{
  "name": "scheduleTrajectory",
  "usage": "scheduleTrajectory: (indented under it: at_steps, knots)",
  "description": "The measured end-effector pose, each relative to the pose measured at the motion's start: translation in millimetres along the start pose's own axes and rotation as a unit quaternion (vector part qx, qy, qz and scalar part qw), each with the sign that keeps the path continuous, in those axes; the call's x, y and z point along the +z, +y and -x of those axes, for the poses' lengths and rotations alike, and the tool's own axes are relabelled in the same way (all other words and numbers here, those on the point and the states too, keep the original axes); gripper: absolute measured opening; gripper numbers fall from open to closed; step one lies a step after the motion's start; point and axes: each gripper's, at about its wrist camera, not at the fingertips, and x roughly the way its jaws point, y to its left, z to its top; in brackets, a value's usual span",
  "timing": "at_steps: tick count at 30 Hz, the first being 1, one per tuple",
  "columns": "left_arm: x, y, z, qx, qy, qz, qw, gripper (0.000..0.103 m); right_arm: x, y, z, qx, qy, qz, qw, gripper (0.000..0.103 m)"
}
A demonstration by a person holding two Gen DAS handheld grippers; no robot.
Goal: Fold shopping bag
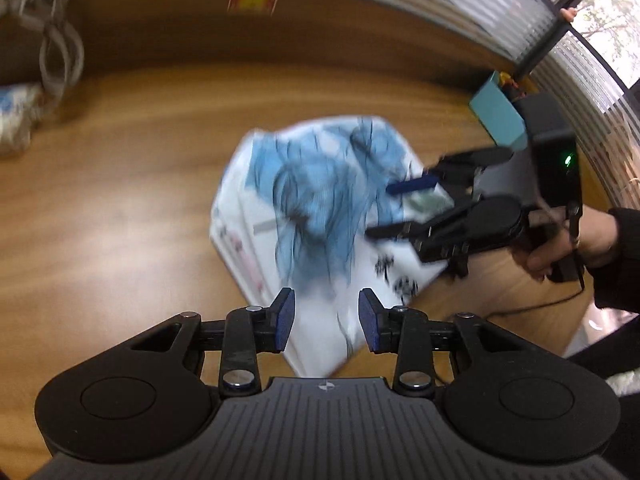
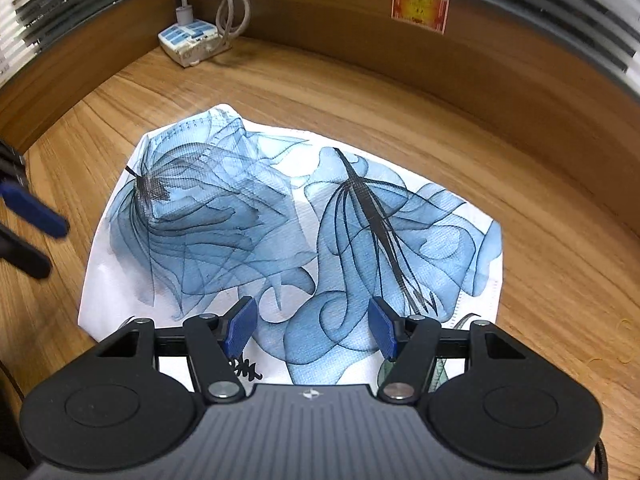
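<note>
Lying flat on wooden desk (image 2: 520, 152): shopping bag (image 2: 280, 220); both tools spread, empty, blinds (image 2: 560, 8) behind

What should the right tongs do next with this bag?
Probably lower the right tongs onto the near edge of the shopping bag and close: both tongs are open and empty, and the bag lies loosely on the table.

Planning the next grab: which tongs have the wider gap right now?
The right tongs: wider gap, over the bag. The left tongs are open too, but narrower; neither holds anything.
</note>
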Motion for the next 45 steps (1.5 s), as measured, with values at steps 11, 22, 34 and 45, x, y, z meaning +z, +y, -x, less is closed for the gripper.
scheduleTrajectory:
  at_steps: [11,22,34,45]
  knots:
    - [44,5,-50,0.026,0.019,-0.052,0.9981,0.038,-6,2,-4,0.006,0.007,0.000,1.000,0.069]
    - [52,23,-99,0.026,0.054,-0.017,0.9980,0.037,-7,1,-2,0.014,0.007,-0.001,1.000,0.069]
    - [55,28,-108,-0.003,0.049,-0.004,0.9988,0.037,47,15,-10,0.044,-0.044,0.050,0.997,0.026]
    - [46,55,-104,-0.041,0.034,0.050,0.9973,0.016,59,5,-37,0.038,-0.024,0.101,0.994,0.023]
